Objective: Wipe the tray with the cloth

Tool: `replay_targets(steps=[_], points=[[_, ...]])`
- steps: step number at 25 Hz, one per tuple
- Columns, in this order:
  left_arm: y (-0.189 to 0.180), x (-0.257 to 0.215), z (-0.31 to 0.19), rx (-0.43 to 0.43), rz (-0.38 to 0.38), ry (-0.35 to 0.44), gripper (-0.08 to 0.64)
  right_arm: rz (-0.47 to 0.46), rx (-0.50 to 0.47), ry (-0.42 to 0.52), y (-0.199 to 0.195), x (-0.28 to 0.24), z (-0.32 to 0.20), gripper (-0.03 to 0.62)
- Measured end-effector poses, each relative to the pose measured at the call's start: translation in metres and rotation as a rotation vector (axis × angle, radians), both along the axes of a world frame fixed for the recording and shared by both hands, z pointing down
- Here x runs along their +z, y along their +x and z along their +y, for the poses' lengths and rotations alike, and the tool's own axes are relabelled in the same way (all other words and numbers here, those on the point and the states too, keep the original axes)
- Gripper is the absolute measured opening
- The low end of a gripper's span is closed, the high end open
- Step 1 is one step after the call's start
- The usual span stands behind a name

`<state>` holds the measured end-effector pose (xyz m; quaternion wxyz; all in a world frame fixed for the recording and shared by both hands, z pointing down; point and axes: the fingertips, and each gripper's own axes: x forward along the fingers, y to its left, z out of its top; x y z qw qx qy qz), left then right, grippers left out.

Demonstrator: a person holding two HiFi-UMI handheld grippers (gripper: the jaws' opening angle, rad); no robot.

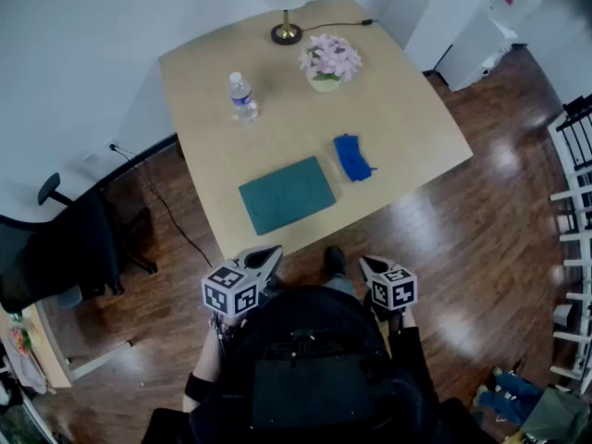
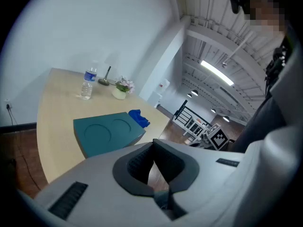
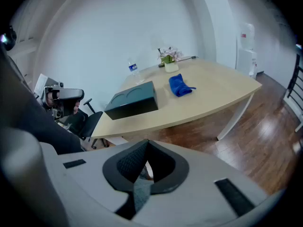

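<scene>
The left gripper [image 1: 274,252] and right gripper [image 1: 364,262] are waiting low in the frame, jaws closed on nothing, since wiping is not yet starting. The cloth [image 1: 351,157] is lying mid-frame, just right of the tray [image 1: 287,193].

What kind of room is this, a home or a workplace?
Probably an office or small meeting room: a large pale table, a black swivel chair beside it, and a water cooler in the corner.
</scene>
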<state>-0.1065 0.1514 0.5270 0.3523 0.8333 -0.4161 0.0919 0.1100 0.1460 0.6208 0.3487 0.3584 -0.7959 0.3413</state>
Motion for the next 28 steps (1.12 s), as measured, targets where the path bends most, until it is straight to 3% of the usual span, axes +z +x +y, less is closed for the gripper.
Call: replay_targets(steps=[5, 11, 18, 25, 28], points=[[-0.046, 0.015, 0.010, -0.013, -0.044, -0.024, 0.000, -0.056, 0.008, 0.041, -0.069, -0.009, -0.002, 0.008], [-0.072, 0.027, 0.016, 0.021, -0.099, -0.035, 0.000, -0.031, -0.054, 0.176, -0.135, -0.042, -0.042, 0.008], [-0.086, 0.019, -0.004, -0.140, -0.074, -0.043, 0.000, 0.067, 0.014, 0.295, -0.091, -0.054, -0.122, 0.008], [-0.079, 0.012, -0.032, -0.246, -0.121, -0.075, 0.000, 0.106, 0.017, 0.340, -0.055, -0.042, -0.233, 0.015], [-0.082, 0.008, -0.041, -0.327, -0.132, -0.096, 0.000, 0.113, -0.035, 0.332, -0.061, -0.023, -0.269, 0.141]])
